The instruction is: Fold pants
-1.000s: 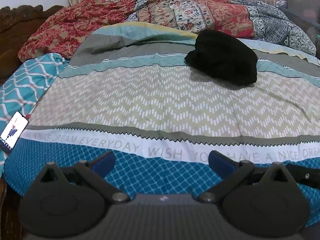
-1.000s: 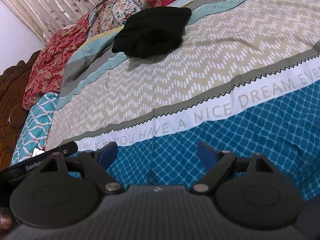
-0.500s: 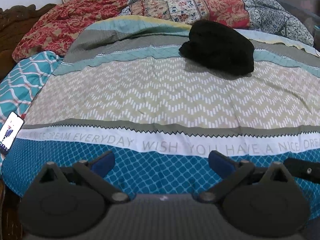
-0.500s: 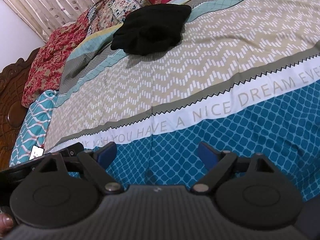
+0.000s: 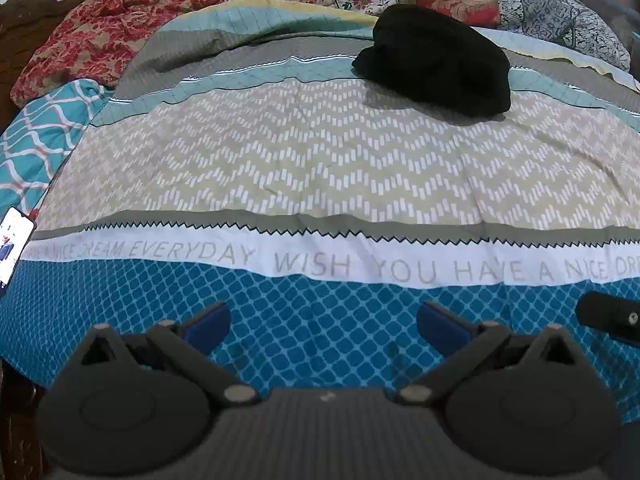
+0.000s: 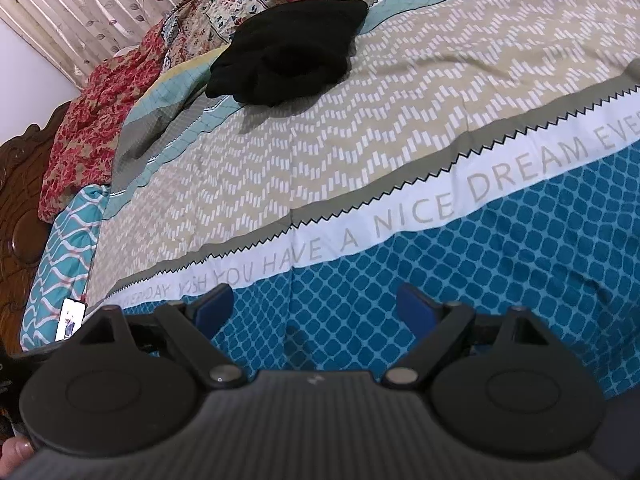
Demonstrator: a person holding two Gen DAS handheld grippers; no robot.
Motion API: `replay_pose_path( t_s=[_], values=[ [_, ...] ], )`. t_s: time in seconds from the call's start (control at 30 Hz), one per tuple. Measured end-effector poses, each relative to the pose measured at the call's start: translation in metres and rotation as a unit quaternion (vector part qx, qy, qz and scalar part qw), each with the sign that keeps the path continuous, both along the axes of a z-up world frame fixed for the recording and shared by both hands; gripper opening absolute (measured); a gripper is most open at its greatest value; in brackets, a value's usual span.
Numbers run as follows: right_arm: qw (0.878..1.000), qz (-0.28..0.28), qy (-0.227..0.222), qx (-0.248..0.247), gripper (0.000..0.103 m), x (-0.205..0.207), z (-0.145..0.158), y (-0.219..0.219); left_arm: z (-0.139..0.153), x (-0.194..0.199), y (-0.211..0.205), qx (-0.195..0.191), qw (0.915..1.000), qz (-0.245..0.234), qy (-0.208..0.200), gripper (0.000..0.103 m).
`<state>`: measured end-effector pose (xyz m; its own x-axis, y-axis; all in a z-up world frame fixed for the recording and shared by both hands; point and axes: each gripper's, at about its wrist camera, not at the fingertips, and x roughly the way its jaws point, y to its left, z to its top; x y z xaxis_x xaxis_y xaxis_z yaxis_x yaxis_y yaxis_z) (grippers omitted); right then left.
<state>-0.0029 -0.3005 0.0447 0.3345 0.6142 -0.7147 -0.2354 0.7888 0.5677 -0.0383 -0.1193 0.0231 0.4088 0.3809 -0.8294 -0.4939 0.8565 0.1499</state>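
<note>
Black pants [image 5: 436,60] lie bunched in a heap toward the far side of the bed, on the bedspread [image 5: 320,168] where the teal stripe meets the beige zigzag band; same heap in the right wrist view [image 6: 288,52], just short of the floral quilt [image 6: 224,12] piled along the far edge. L gripper [image 5: 323,320] hovers over the blue-diamond strip at the near edge, jaws spread wide, nothing btwn them; R gripper [image 6: 315,304] likewise over the near strip, jaws spread, empty; both well apart from the pants. Phone [image 5: 12,244] w/ lit screen lies at the left edge of the bed, near the wooden headboard [image 6: 20,216]; curtain [image 6: 80,8] behind the far corner.
</note>
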Motion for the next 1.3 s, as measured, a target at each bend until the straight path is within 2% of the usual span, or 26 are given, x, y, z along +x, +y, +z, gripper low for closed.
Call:
replay_pose_path(
  t_s=[0.23, 0.53, 0.8, 1.3],
  values=[
    [1.0, 0.003, -0.023, -0.007, 0.091, -0.001, 0.005, 0.002, -0.003, 0.001, -0.001, 0.003, 1.0, 0.0, 0.005, 0.103],
    [1.0, -0.002, -0.023, -0.009, 0.092, -0.001, 0.005, 0.002, -0.001, -0.001, 0.0, 0.014, 0.9999, 0.001, 0.0, 0.103],
    [0.997, -0.005, -0.072, -0.019, 0.092, -0.005, 0.017, 0.004, 0.007, -0.005, 0.001, 0.026, 0.9995, 0.004, -0.016, 0.103],
    [0.996, -0.013, -0.086, -0.02, 0.092, -0.008, 0.02, 0.004, 0.014, -0.01, 0.001, 0.051, 0.9982, 0.009, -0.031, 0.103]
  ],
)
